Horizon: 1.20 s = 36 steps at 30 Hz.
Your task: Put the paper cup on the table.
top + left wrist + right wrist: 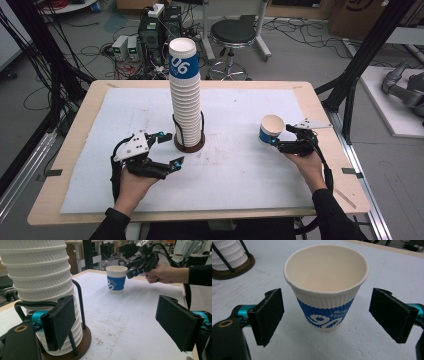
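My right gripper (325, 315) sits low, jaws spread either side of the upright paper cup (326, 287), apparently not touching it. My left gripper (167, 148) gapes wide just beside the cup stack (185, 90) in its holder (189, 144) on the table (75, 145).

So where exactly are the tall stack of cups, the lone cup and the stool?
stack of paper cups (185, 95), high view, on the ribbed middle of the stack.
single paper cup (325, 312), right gripper view, on its blue band.
stool (232, 31), high view, on the black seat.
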Each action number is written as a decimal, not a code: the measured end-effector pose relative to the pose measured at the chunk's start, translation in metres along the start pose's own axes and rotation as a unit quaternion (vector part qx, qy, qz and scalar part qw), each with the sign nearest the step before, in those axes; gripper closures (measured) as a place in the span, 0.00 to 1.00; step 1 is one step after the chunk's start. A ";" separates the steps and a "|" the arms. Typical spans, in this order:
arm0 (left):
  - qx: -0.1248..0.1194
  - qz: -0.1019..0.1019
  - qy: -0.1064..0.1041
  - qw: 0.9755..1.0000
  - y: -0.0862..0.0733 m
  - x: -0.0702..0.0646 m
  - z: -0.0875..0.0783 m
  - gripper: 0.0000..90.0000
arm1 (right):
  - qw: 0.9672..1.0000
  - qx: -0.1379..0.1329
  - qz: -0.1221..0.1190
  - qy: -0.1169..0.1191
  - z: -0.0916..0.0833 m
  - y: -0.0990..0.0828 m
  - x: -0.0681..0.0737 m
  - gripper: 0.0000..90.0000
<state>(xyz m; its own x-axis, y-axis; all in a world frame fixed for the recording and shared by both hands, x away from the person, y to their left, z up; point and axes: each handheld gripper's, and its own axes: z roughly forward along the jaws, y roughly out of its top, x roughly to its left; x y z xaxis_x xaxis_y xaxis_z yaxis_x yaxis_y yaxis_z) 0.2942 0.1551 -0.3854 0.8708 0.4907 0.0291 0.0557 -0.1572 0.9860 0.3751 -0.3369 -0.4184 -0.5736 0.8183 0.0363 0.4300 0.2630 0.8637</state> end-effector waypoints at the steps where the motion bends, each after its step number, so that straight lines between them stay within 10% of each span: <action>1: 0.000 0.000 0.000 1.000 0.000 0.000 0.000 0.18 | 1.000 -0.003 0.001 0.001 -0.003 0.000 0.000 0.14; 15: -0.010 0.001 -0.001 1.000 0.006 0.000 0.005 0.18 | 0.994 -0.073 0.004 0.080 -0.052 0.003 0.005 0.14; 22: -0.022 0.003 -0.007 1.000 0.015 -0.006 0.007 0.18 | 0.984 -0.127 -0.028 0.118 -0.073 0.017 0.018 0.14; 36: -0.037 0.004 -0.037 0.999 0.025 -0.013 0.000 0.18 | 0.970 -0.147 -0.080 0.176 -0.083 0.047 0.051 0.14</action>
<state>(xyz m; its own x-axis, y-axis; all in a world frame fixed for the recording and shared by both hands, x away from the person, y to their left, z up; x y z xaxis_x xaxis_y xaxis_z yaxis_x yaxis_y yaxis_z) 0.2843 0.1442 -0.3608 0.9050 0.4246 0.0267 0.0154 -0.0955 0.9953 0.3086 -0.3251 -0.3345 -0.8414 0.5402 0.0152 0.1287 0.1729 0.9765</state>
